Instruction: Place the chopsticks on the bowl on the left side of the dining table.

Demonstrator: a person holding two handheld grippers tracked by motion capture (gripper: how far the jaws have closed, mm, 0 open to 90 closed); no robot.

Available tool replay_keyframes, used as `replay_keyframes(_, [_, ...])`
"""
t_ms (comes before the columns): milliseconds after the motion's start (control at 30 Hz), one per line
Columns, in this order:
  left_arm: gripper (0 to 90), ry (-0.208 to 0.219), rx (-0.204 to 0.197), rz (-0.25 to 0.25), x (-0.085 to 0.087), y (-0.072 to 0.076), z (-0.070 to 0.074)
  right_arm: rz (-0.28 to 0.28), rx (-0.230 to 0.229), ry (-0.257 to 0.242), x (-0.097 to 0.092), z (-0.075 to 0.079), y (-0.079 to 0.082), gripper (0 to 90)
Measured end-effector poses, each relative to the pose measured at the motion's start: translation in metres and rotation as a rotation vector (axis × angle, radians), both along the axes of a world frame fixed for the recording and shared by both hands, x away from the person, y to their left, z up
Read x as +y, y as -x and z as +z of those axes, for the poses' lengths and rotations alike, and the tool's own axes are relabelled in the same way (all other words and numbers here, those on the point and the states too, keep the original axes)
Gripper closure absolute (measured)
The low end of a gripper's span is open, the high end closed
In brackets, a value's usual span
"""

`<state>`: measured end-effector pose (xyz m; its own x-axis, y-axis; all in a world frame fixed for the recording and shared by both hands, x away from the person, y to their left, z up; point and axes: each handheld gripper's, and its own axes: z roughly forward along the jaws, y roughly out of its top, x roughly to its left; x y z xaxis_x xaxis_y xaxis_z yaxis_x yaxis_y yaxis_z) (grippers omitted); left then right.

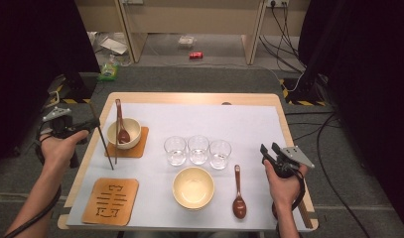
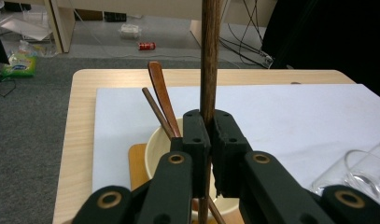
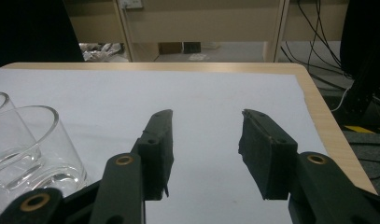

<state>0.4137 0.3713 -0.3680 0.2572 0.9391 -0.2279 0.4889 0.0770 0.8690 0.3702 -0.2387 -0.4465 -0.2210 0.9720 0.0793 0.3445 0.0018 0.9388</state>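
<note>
White paper covers a wooden table (image 1: 281, 111) in a cable-strewn room. At its edge the left gripper (image 2: 210, 140) clamps a dark chopstick (image 2: 209, 56) upright between nearly closed jaws; just beyond its tips a cream bowl (image 2: 156, 142) holds a brown spoon (image 2: 159, 91) and a second chopstick (image 2: 156, 112). Well apart, the right gripper (image 3: 206, 149) stands open and empty beside three glasses (image 1: 198, 148).

Dark wooden chopstick (image 2: 210, 56) clamped upright beside bowl (image 2: 152, 149).
</note>
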Motion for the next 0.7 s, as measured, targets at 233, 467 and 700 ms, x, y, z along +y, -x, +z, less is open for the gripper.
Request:
replay_keyframes(233, [84.4, -0.001, 0.048, 0.02, -0.006, -0.029, -0.004, 0.004, 0.005, 0.004, 0.0, -0.002, -0.001, 54.1])
replay_keyframes(467, [84.3, 0.012, 0.105, 0.056, -0.01, -0.059, -0.016, 0.007, 0.009, 0.009, 0.0, -0.003, -0.001, 54.1])
replay_keyframes(700, [84.3, 0.038, 0.154, 0.108, -0.011, -0.078, -0.028, 0.006, 0.009, 0.007, 0.001, -0.003, -0.002, 54.0])
